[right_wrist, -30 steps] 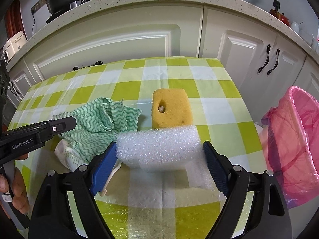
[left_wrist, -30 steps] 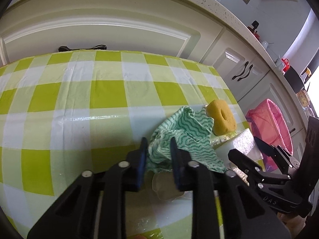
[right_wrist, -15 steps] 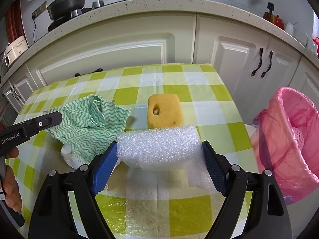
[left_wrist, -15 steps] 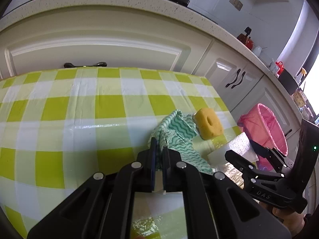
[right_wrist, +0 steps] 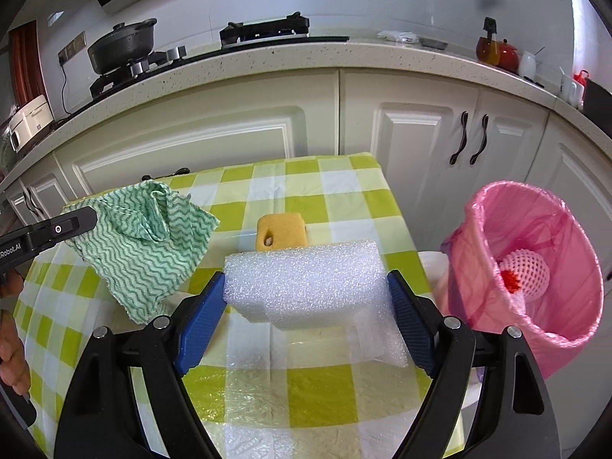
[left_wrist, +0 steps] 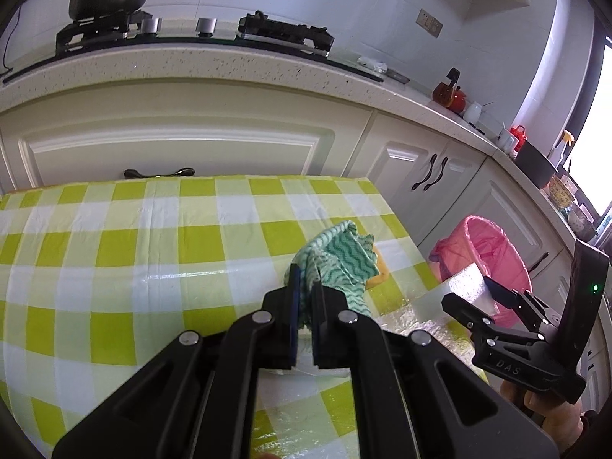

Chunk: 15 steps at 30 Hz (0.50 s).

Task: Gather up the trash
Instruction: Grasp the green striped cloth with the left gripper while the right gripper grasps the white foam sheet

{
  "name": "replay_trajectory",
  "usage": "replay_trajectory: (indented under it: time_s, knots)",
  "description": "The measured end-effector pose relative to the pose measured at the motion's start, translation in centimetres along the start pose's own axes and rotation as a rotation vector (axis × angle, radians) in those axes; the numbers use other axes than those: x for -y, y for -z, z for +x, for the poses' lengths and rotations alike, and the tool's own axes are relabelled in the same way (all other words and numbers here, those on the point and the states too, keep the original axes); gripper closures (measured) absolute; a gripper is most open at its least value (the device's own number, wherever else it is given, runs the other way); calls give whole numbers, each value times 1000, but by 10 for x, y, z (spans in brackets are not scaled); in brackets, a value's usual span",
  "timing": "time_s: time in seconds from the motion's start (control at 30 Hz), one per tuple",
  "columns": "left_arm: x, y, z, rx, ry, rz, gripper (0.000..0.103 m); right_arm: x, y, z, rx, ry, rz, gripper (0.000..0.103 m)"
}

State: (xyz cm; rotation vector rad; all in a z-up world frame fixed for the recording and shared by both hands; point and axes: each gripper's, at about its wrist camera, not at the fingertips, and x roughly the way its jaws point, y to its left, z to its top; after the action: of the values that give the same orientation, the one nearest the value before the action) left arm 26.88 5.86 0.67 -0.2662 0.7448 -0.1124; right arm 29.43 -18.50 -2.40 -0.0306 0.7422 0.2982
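My left gripper [left_wrist: 304, 287] is shut on a green wavy-patterned cloth [left_wrist: 340, 258] and holds it above the checked table [left_wrist: 134, 252]. The cloth hangs from that gripper at the left of the right wrist view [right_wrist: 149, 244]. My right gripper [right_wrist: 306, 298] is shut on a white foam block [right_wrist: 306, 279] held above the table's right part. The foam block also shows in the left wrist view [left_wrist: 455, 290]. A yellow sponge [right_wrist: 281, 231] lies on the table behind the foam. A pink-lined trash bin [right_wrist: 531, 267] stands beside the table at the right.
White kitchen cabinets [right_wrist: 413, 122] and a speckled counter [right_wrist: 267, 61] with a stove and a pot [right_wrist: 122, 48] stand behind the table. The bin holds a white mesh item [right_wrist: 524, 271]. A clear bubble-wrap sheet [right_wrist: 375, 336] lies on the table under the foam.
My left gripper has closed on the green cloth and lifted it off the table. My right gripper has risen with the foam block, still held.
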Motion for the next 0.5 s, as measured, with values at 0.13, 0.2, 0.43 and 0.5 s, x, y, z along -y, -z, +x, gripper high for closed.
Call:
replay_trajectory:
  time_s: [0.13,0.2,0.43,0.5]
  knots:
    - [11,-2,-7,10,4,13,98,9,-1,-12,18,9,7,25]
    - [17,-3,-10,15,10,21,98,14,-1,-16,25,10,13,25]
    - [43,-10,-18,33,32,50,98,33,-6,-33,55,20,38,25]
    - [52,-12,-19,39,40,61,98,40,-8,-39,67,27,43,25]
